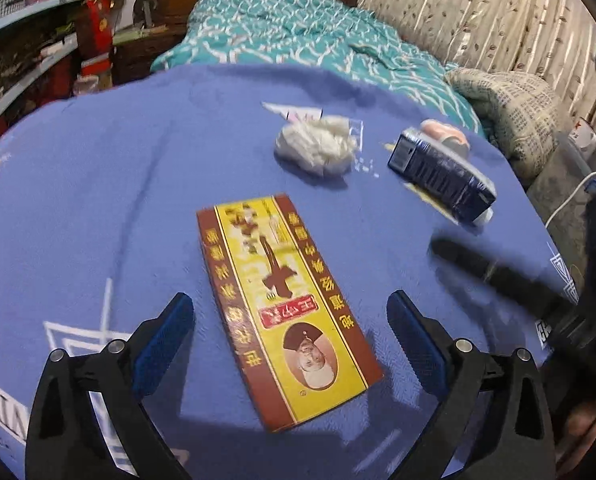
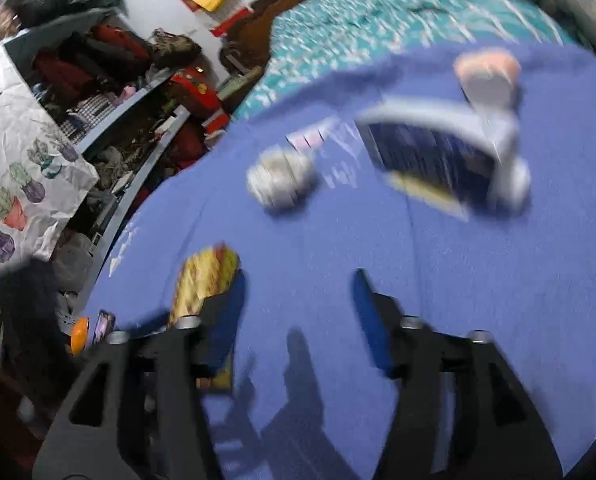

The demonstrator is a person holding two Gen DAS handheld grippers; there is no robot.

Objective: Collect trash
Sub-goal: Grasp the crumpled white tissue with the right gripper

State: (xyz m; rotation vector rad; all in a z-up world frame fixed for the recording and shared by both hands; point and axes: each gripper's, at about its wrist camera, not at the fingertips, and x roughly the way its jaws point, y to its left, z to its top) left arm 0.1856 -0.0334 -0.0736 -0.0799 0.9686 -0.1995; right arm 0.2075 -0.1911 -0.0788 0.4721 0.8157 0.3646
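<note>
A flat yellow and brown printed box point(image 1: 282, 304) lies on the blue cloth point(image 1: 98, 200), between the fingers of my open left gripper point(image 1: 290, 312), which hovers over its near half. A crumpled white paper wad point(image 1: 317, 148) lies beyond it. A dark blue box point(image 1: 441, 176) lies at the right, with a pink-capped white bottle point(image 1: 449, 132) behind it. My right gripper point(image 2: 298, 292) is open and empty above the cloth. The right wrist view is blurred; it shows the wad point(image 2: 282, 180), the blue box point(image 2: 429, 156), the bottle point(image 2: 493, 92) and the yellow box point(image 2: 206, 280) at its left finger.
A small white and pink wrapper point(image 1: 294, 111) lies behind the wad. A bed with a teal quilt point(image 1: 298, 36) stands beyond the cloth. Cluttered shelves point(image 2: 110, 120) and a printed paper bag point(image 2: 22, 168) stand to the left. The other gripper's dark finger point(image 1: 497, 272) reaches in at the right.
</note>
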